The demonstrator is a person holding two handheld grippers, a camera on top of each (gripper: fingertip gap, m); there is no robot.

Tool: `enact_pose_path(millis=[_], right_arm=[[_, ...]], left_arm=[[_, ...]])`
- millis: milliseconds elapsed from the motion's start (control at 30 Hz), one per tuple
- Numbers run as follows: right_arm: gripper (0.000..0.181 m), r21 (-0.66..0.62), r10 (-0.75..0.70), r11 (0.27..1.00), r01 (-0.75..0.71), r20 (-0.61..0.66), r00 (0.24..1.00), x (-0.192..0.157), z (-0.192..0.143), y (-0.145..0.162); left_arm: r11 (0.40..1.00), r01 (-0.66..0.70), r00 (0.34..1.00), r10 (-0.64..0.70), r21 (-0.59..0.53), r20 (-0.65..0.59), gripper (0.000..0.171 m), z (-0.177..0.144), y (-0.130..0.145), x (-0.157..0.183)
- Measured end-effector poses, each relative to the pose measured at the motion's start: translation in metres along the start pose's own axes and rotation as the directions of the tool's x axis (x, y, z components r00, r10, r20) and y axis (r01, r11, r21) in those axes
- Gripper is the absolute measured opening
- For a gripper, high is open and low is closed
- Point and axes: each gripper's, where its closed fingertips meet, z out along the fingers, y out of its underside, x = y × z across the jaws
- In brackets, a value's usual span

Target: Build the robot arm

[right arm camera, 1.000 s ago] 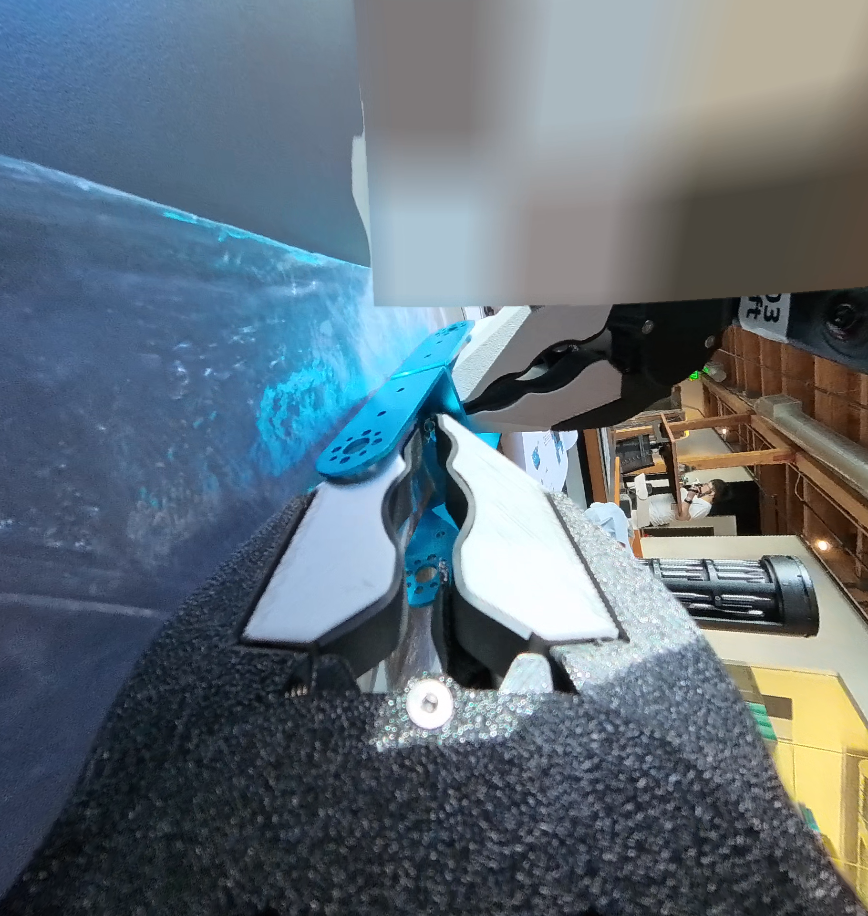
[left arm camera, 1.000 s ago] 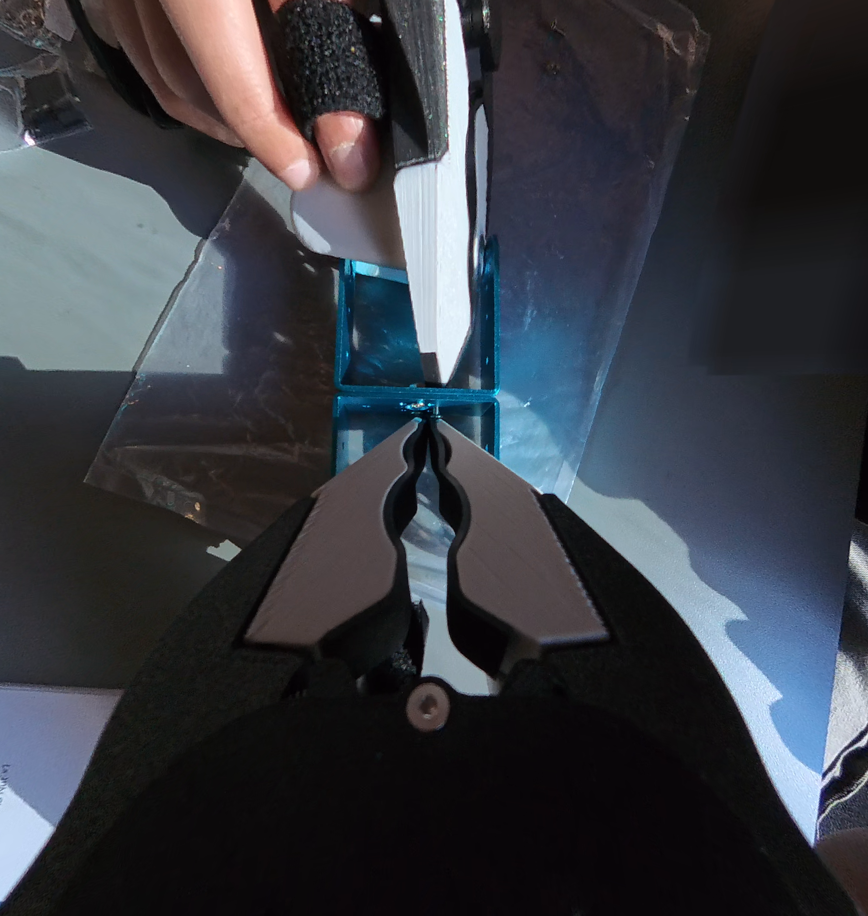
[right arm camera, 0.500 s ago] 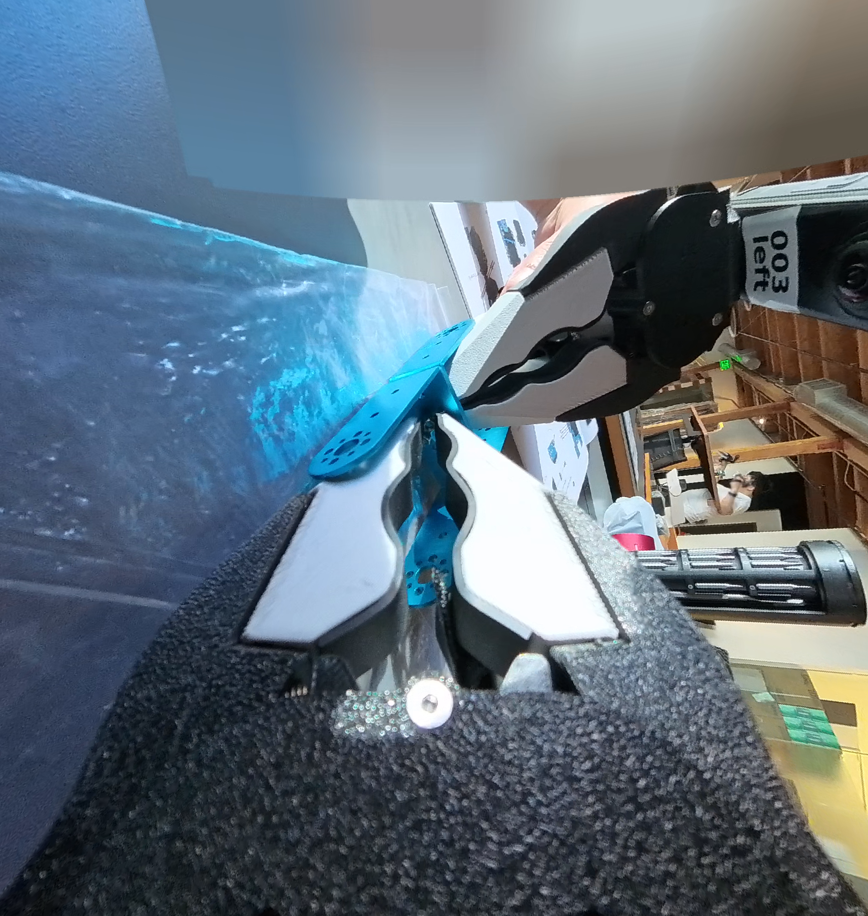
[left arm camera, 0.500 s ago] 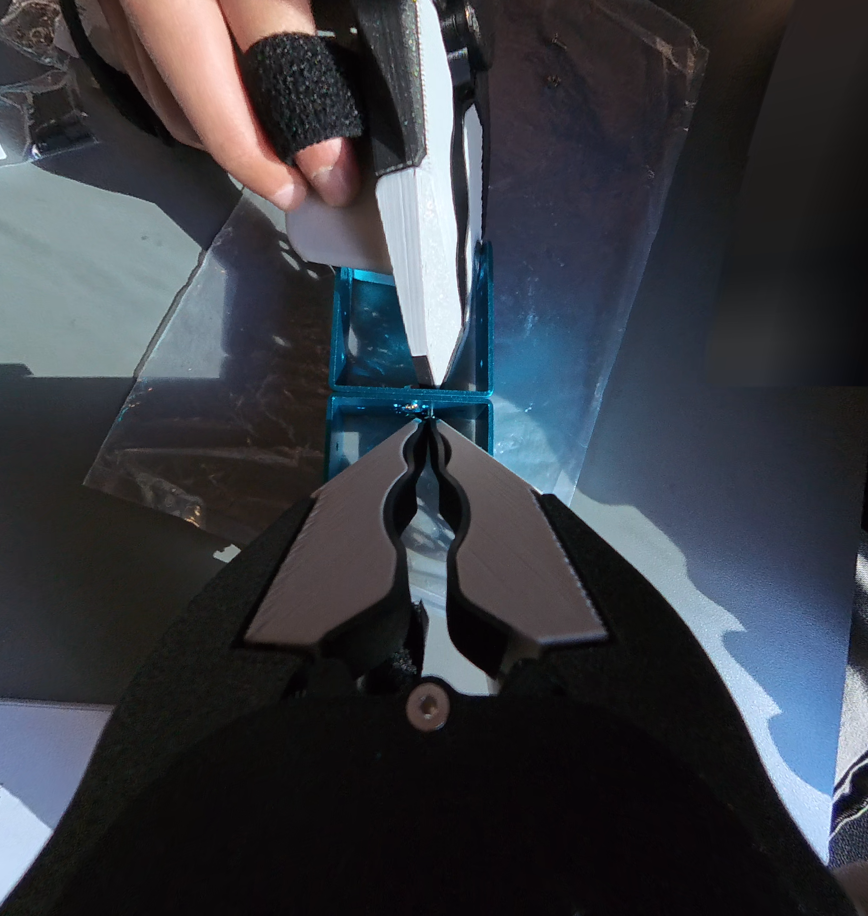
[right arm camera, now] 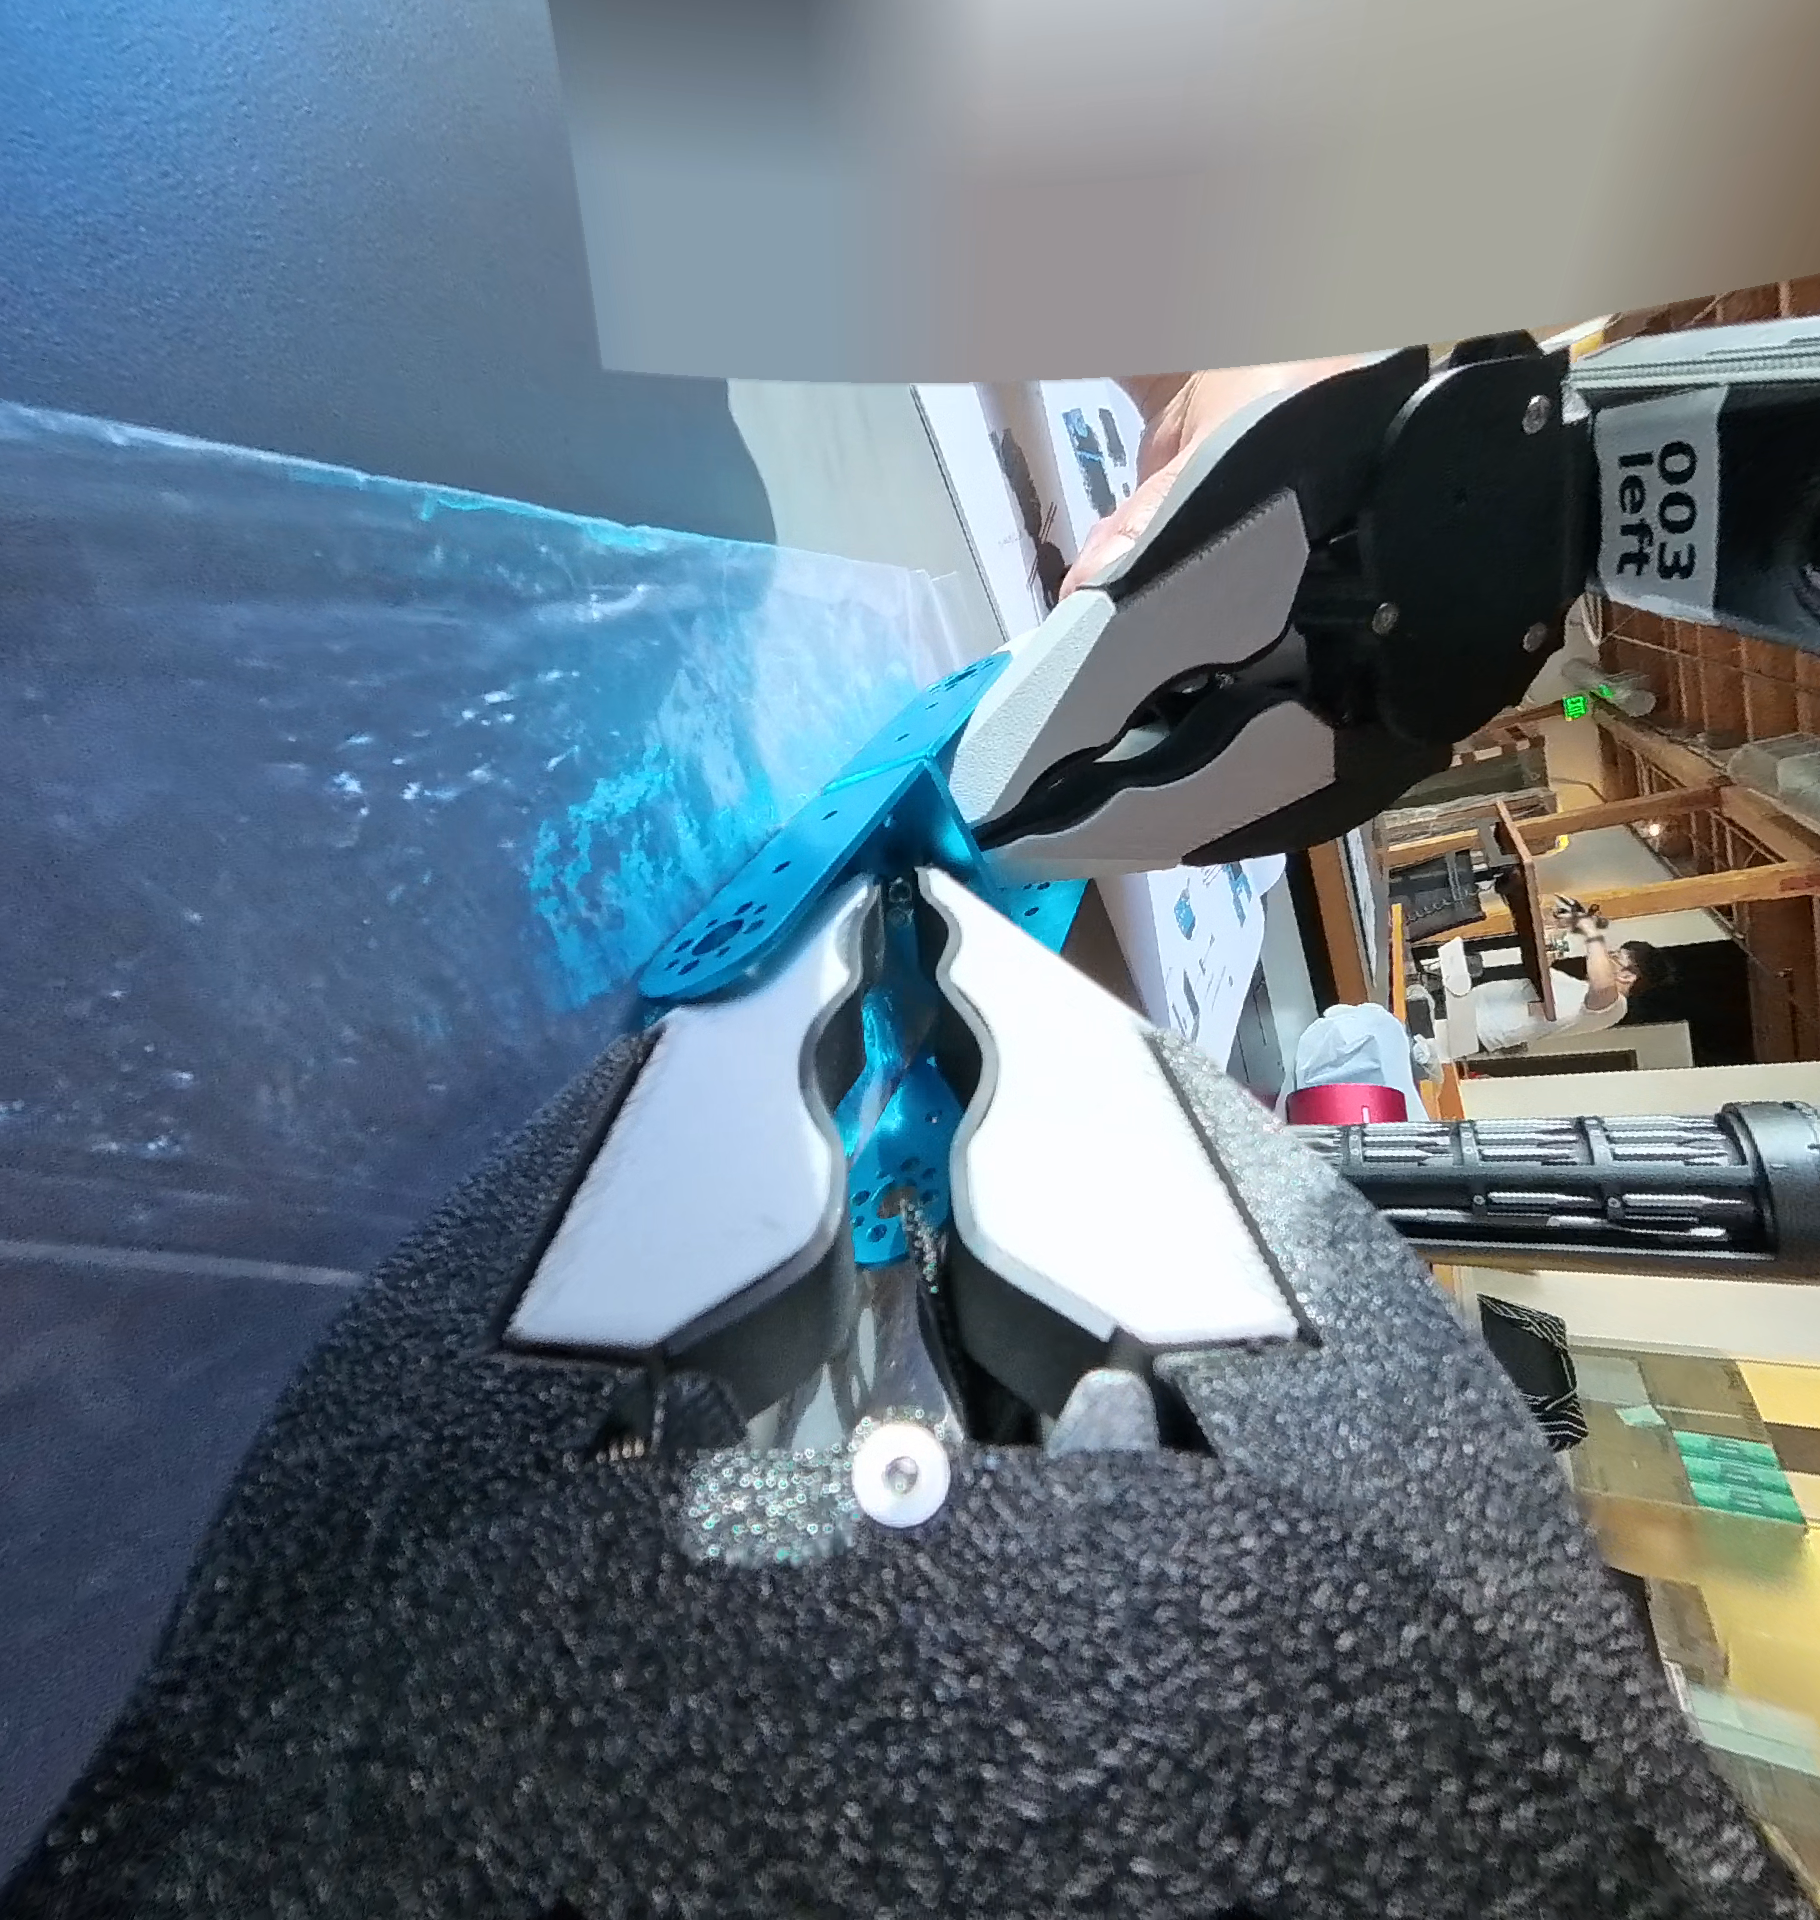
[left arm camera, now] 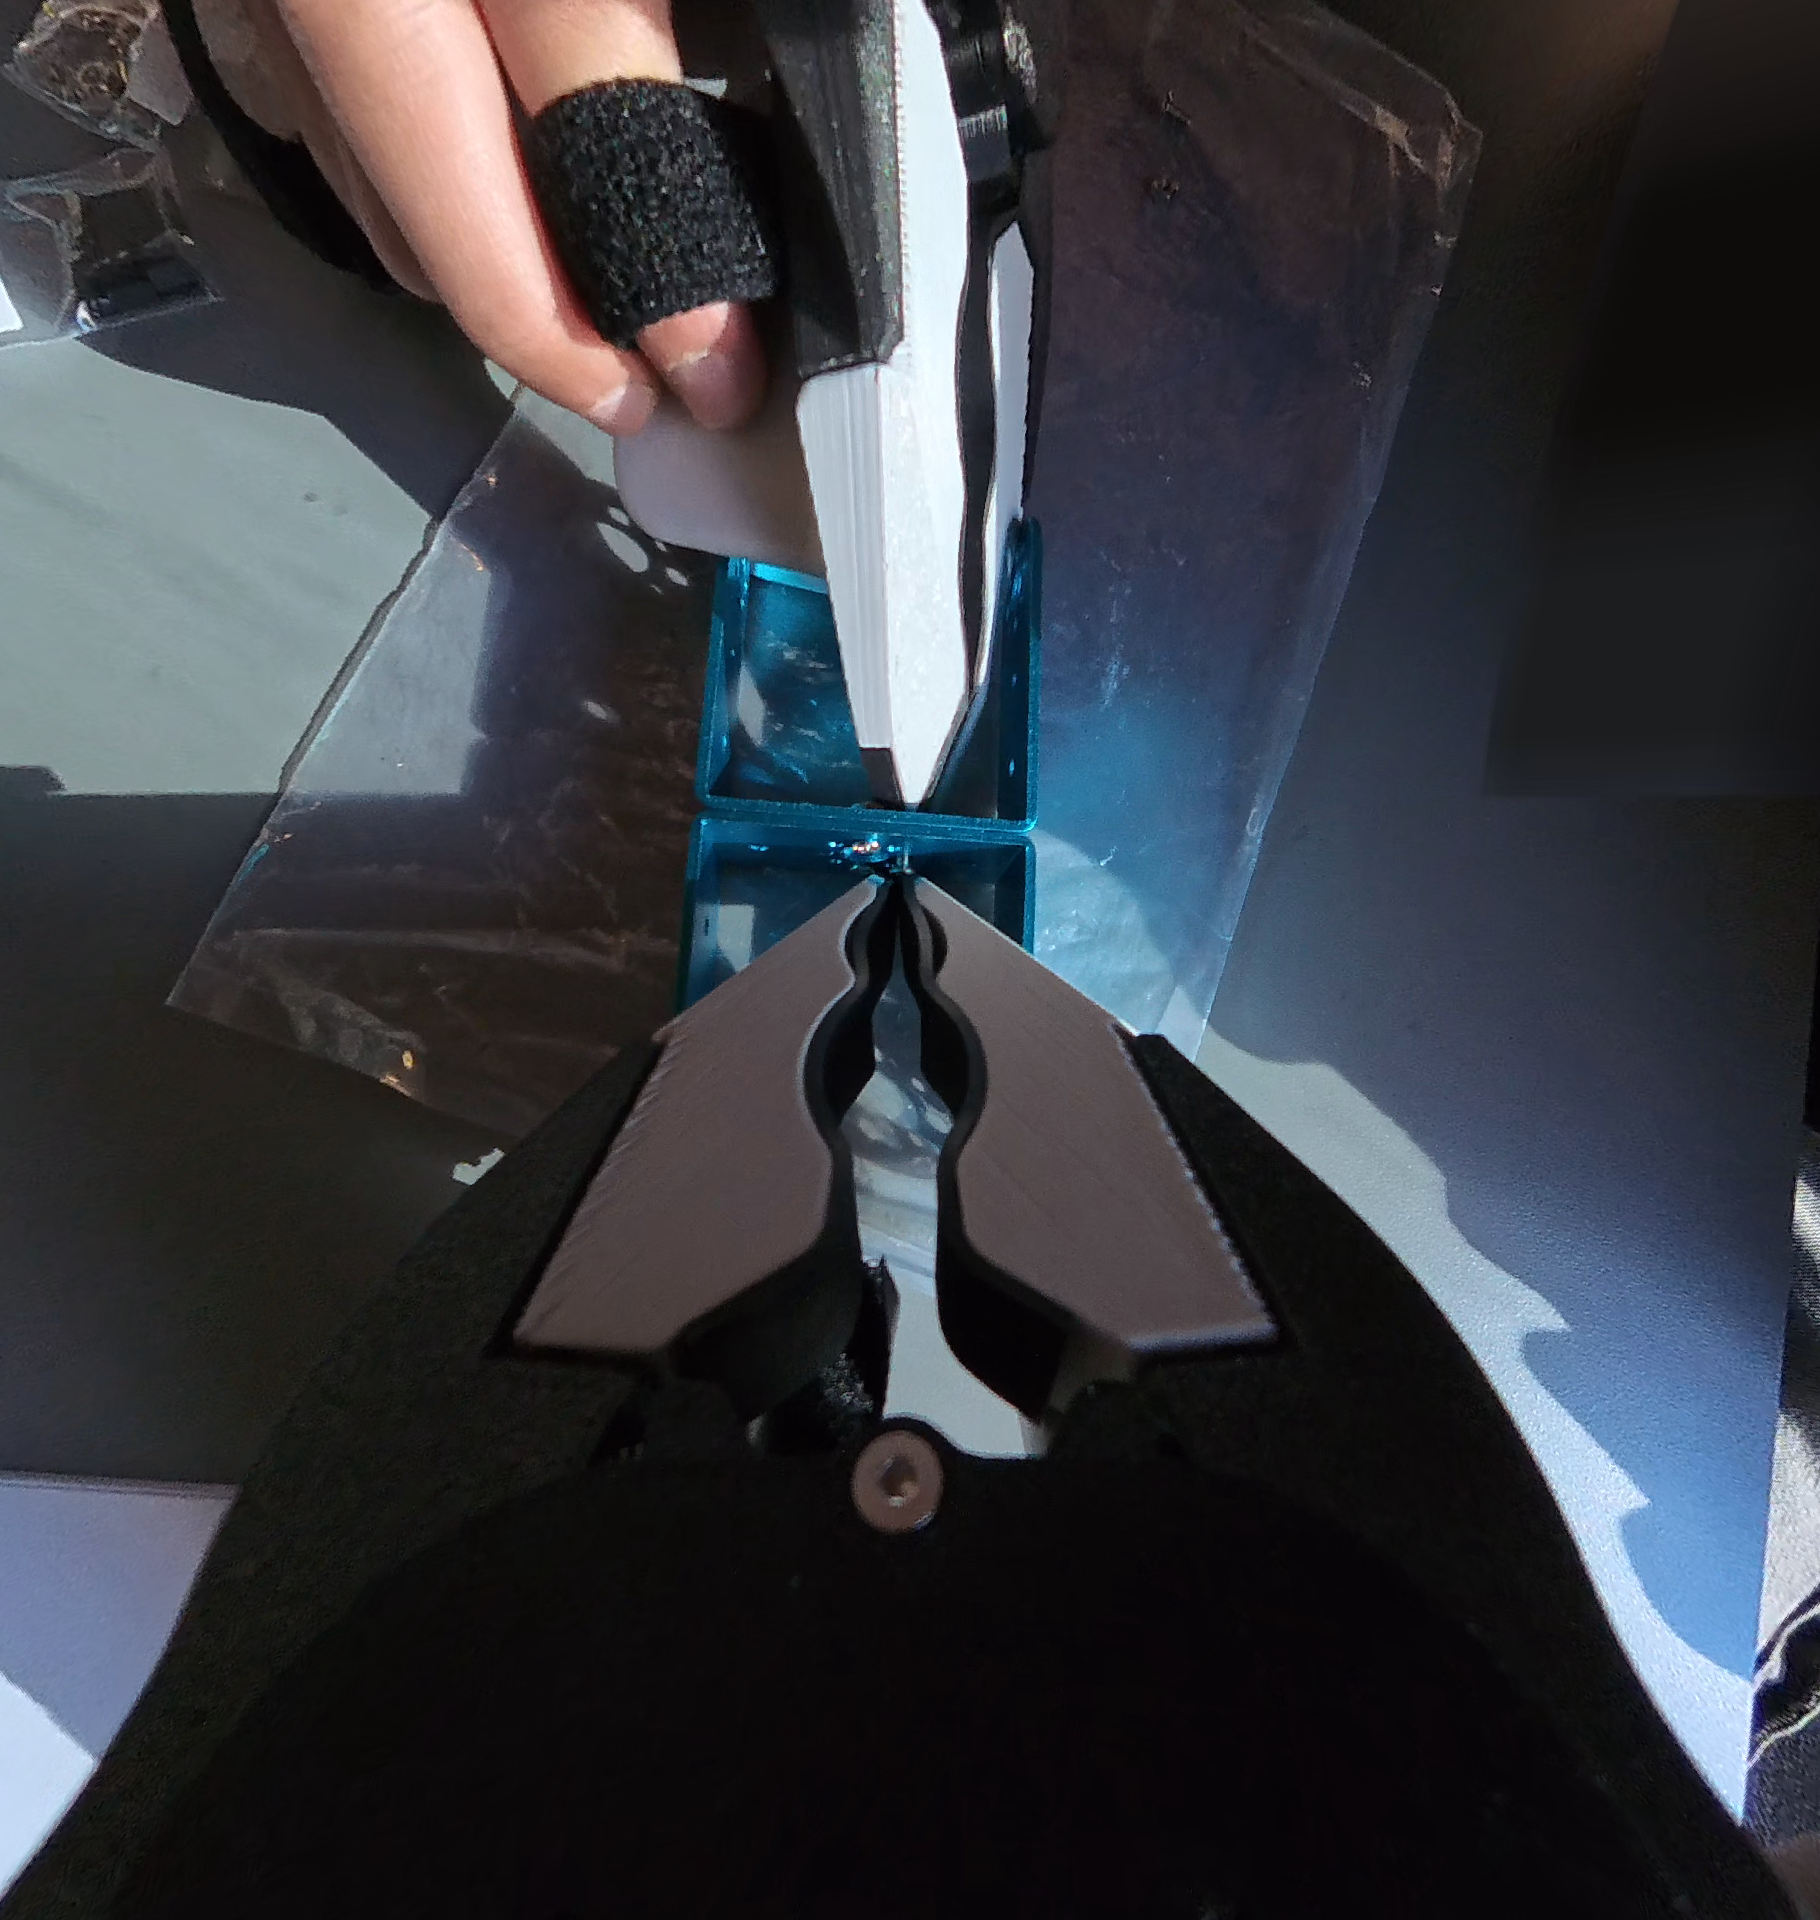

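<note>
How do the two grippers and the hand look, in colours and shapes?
Both the left gripper and the right gripper have grey wedge-shaped fingers with wavy black inner edges, on rough black bodies with a silver screw. The hand wears a black band on one finger.

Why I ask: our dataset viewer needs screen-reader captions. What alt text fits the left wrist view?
The left gripper, shut, pinches the middle wall of a blue bracket from below. The right gripper, held by a hand, reaches into the bracket from above, tips nearly meeting the left's. A clear bag lies under the bracket.
</note>
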Motion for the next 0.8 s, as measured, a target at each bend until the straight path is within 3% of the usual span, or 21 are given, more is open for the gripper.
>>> enact_pose_path(millis=[233,400,533,700,800], right_arm=[[0.004,0.007,0.061,0.998,-0.061,0.010,0.998,0.004,-0.008,-0.002],[0.003,-0.020,0.261,0.965,-0.260,0.086,0.962,0.009,-0.013,0.001],[0.000,-0.085,0.499,0.867,-0.492,0.133,0.856,0.020,-0.018,-0.001],[0.000,-0.146,0.767,0.636,-0.758,0.220,0.602,0.019,-0.029,-0.007],[0.000,-0.225,0.791,0.609,-0.760,0.231,0.566,0.007,-0.032,0.004]], left_arm=[[1.000,-0.008,1.000,0.008,0.008,0.023,0.000,-0.001,0.001,-0.001],[1.000,-0.020,0.999,0.020,0.014,0.035,0.000,-0.001,0.000,-0.001],[1.000,-0.025,0.999,0.024,0.019,0.031,0.000,0.001,-0.002,0.001],[0.999,-0.050,0.998,0.049,0.020,0.034,0.000,0.004,-0.005,0.006],[0.998,-0.059,0.998,0.058,0.014,0.035,0.000,0.005,-0.005,0.008]])
